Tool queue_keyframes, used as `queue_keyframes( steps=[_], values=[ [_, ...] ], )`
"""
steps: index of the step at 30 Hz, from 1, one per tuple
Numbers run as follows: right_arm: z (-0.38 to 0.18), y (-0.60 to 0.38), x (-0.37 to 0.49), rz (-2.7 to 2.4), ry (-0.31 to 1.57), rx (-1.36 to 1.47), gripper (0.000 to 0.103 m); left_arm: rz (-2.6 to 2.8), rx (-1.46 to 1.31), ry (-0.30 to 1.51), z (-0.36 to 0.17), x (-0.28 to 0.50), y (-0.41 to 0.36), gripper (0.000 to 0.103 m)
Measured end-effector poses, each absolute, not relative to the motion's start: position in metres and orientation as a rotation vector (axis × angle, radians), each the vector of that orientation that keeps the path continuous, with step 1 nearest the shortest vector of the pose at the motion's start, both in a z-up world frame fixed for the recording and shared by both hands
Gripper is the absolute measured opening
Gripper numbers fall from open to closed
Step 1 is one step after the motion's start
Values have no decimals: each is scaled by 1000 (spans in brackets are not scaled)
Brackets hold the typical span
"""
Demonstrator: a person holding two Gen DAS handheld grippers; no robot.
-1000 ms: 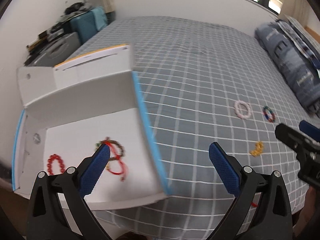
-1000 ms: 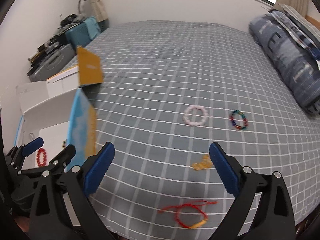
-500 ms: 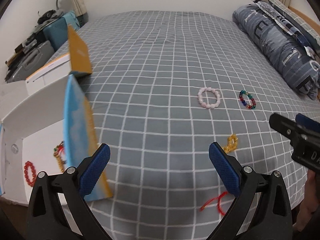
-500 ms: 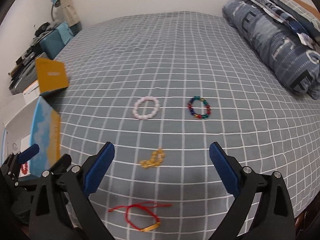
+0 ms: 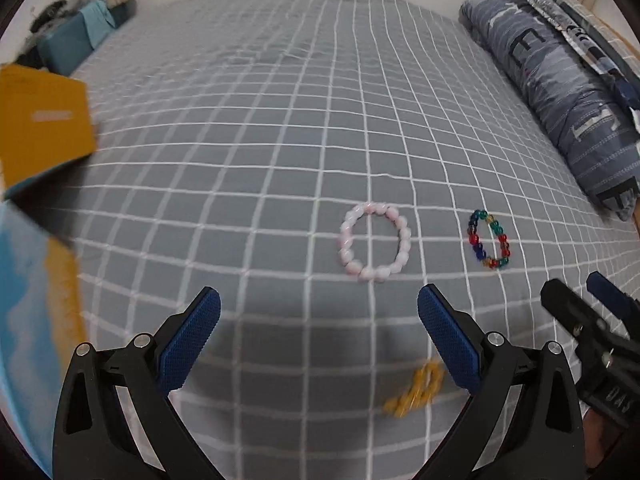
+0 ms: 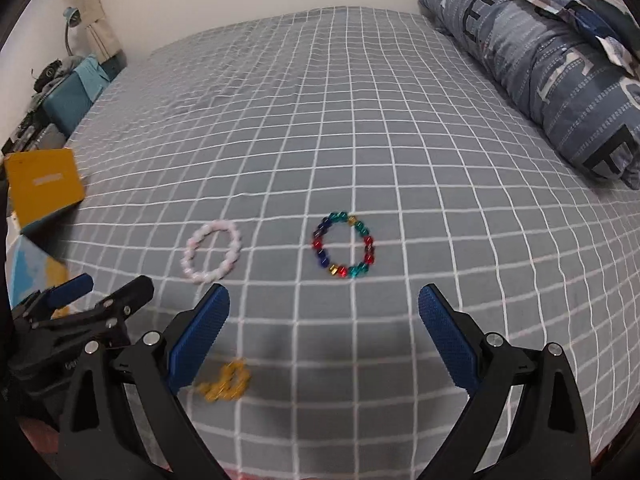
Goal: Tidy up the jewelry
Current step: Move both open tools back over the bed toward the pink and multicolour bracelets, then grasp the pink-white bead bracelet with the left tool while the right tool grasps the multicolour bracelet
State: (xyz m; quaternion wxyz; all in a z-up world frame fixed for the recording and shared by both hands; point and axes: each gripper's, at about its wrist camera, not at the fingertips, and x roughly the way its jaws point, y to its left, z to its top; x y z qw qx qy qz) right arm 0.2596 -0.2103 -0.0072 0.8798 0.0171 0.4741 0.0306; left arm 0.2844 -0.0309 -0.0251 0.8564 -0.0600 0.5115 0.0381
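Both claws have swung right from the box [image 5: 38, 128] toward the pink bracelet [image 5: 375, 248]

The right gripper [image 6: 322, 320] fills the lower frame, its blue pads spread wide and empty above the grey checked bed [image 6: 360, 120]. A multicoloured bead bracelet [image 6: 344, 245] lies at centre, a pink bracelet [image 6: 212, 257] left of it, a blurred yellow piece [image 6: 226, 386] lower left.

Home bedroom: grid-pattern bedsheet [image 6: 360, 140], rolled quilt [image 6: 560, 80], possibly desk lamp [image 6: 71, 20] by curtain.
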Motion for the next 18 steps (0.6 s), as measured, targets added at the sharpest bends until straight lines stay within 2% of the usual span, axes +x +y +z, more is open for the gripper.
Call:
queue_keyframes(
  steps=[10,18],
  values=[
    [-48,-220,316,67,1005,0,92,79,-41,1074,-50,354,-45,97],
    [-82,-225,345,71,1052,5,92,80,-11,1136,-92,384,-47,97]
  ],
)
